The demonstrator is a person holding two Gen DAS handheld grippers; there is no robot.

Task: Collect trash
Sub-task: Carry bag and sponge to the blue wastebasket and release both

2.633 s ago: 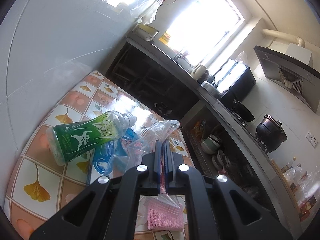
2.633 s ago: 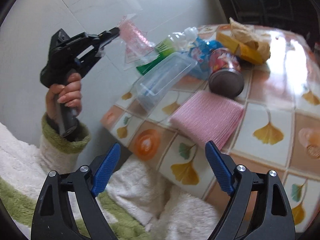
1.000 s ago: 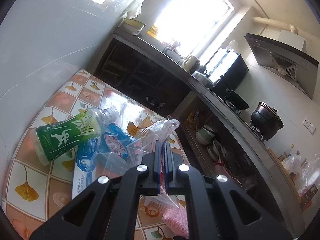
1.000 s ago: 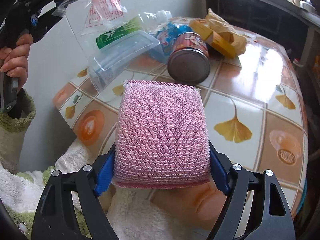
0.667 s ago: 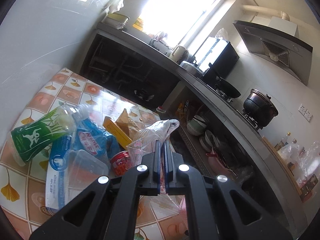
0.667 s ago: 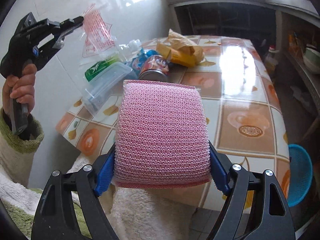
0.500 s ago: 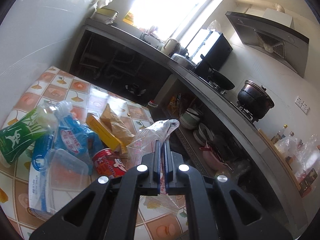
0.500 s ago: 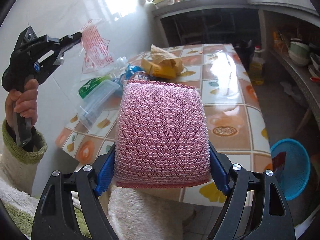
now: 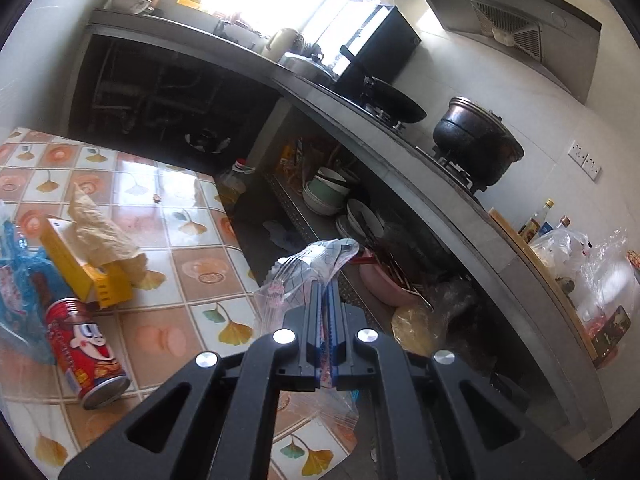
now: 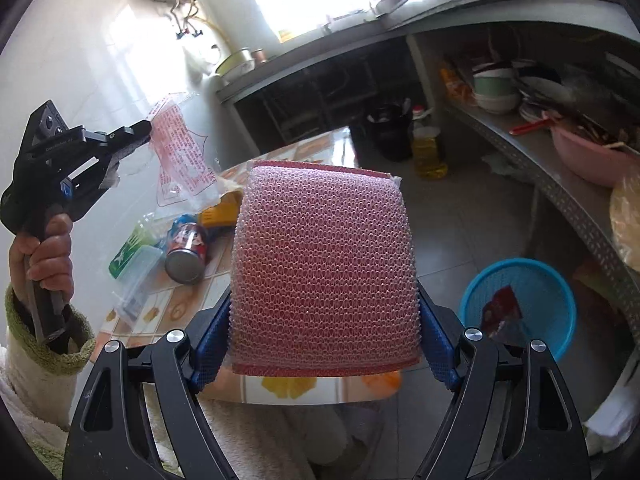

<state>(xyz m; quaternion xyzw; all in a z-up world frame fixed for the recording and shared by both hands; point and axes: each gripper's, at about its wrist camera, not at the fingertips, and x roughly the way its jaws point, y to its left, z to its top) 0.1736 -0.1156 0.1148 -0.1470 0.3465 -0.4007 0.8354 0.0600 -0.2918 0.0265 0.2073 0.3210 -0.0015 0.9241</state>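
Note:
My left gripper (image 9: 325,300) is shut on a clear plastic wrapper (image 9: 298,276) with red print, held in the air past the table's edge. From the right wrist view that same left gripper (image 10: 142,134) shows at the left, the wrapper (image 10: 182,160) hanging from its tip. My right gripper (image 10: 324,332) is shut on a pink mesh sponge (image 10: 324,268), which fills the space between its blue pads. A blue basket (image 10: 520,304) with a red scrap inside stands on the floor to the right.
The tiled table (image 9: 180,248) holds a red can (image 9: 86,350), a yellow box with crumpled paper (image 9: 86,256), a blue packet (image 9: 20,280) and, in the right wrist view, a green bottle (image 10: 130,250) and clear tub (image 10: 138,276). Kitchen shelves (image 10: 560,184) with bowls run along the right.
Both grippers have swung right, away from the table and toward the floor and shelves. The blue basket has come into the right wrist view. Both grips are unchanged.

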